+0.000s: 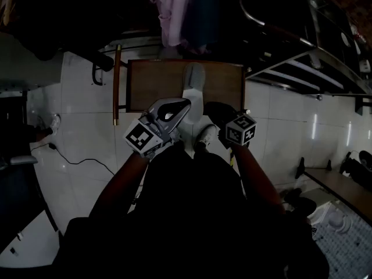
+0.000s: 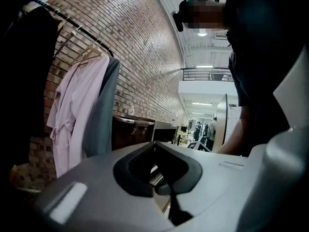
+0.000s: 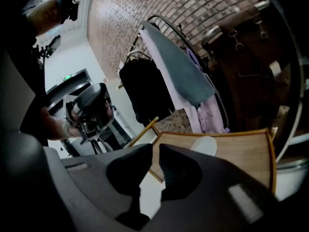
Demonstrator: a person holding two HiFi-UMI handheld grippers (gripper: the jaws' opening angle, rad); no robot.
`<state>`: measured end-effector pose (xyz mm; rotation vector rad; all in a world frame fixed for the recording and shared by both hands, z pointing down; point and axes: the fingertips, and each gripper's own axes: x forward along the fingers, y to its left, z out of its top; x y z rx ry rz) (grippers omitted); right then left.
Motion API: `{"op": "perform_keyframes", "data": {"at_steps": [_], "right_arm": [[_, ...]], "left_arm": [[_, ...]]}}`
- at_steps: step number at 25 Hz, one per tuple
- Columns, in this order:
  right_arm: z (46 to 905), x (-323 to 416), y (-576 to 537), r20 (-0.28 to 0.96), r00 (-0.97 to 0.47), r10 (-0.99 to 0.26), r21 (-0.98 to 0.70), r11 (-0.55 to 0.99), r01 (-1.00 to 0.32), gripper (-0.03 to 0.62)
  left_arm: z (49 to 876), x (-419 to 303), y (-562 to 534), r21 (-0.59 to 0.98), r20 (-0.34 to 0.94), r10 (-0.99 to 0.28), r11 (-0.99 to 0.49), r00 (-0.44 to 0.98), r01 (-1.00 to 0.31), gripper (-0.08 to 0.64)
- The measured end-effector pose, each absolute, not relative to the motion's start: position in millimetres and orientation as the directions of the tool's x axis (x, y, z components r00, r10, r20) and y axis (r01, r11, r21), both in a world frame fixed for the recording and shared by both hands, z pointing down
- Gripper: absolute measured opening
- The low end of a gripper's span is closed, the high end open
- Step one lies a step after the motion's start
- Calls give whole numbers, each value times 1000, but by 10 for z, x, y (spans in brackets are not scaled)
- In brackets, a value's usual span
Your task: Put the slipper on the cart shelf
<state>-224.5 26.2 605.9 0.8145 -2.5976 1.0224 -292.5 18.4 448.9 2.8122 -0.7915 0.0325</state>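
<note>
**Slipper lies on the shelf, both grippers empty**

At the left, the left gripper (image 2: 155,161) is held level, close in front of the person's body, with the cart shelf (image 1: 152,87) at its twelve o'clock. Its fingers (image 2: 133,170) are closed on each other with nothing between them. That fits a hand with no work at this moment: it is parked low and near, where it does not reach over the shelf.

In the middle, the slipper (image 1: 195,77) lies on the wooden cart shelf, its long side running from six to twelve o'clock in the head view. It rests on the board's midline, well apart from both side edges. That placing is sensible, since a light, soft shoe set near an edge could slide off if the cart is pushed. Beyond the shelf, at twelve o'clock, a pale pink robe (image 2: 72,110) and a grey garment (image 2: 104,108) hang against a brick wall (image 2: 140,47), clear of the board.

At the right, the right gripper (image 3: 153,154) tilts somewhat downward toward the shelf, which sits at its one o'clock with the slipper on it. Its fingers (image 3: 181,170) stand almost together, a thin slit between them showing only floor; they grip nothing. Neither gripper touches the slipper.

Judging by how things lie, the placing looks done: the slipper is flat, carried wholly by the shelf, and needs no hold.
</note>
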Motion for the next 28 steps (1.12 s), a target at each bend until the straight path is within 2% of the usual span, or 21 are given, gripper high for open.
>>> {"op": "perform_keyframes", "data": {"at_steps": [6, 12, 17, 23, 28], "right_arm": [[6826, -2275, 293, 486, -798, -357, -647, 466, -603, 88], [7579, -2241, 326, 619, -743, -257, -670, 322, -669, 202], [7971, -2318, 310, 619, -761, -195, -737, 190, -649, 206], [8292, -2245, 296, 677, -715, -175, -705, 123, -698, 206], [8347, -2277, 276, 669, -723, -175, -716, 112, -689, 201]], "left_arm": [[4661, -2972, 140, 235, 94, -488, -836, 868, -496, 8], [4898, -3041, 177, 269, 122, -468, -833, 875, -483, 8], [4982, -3102, 199, 317, 124, -456, -823, 881, -471, 8], [5127, -3218, 171, 342, 168, -465, -800, 869, -494, 8], [5181, -3305, 156, 341, 178, -478, -790, 860, -510, 8]]}}
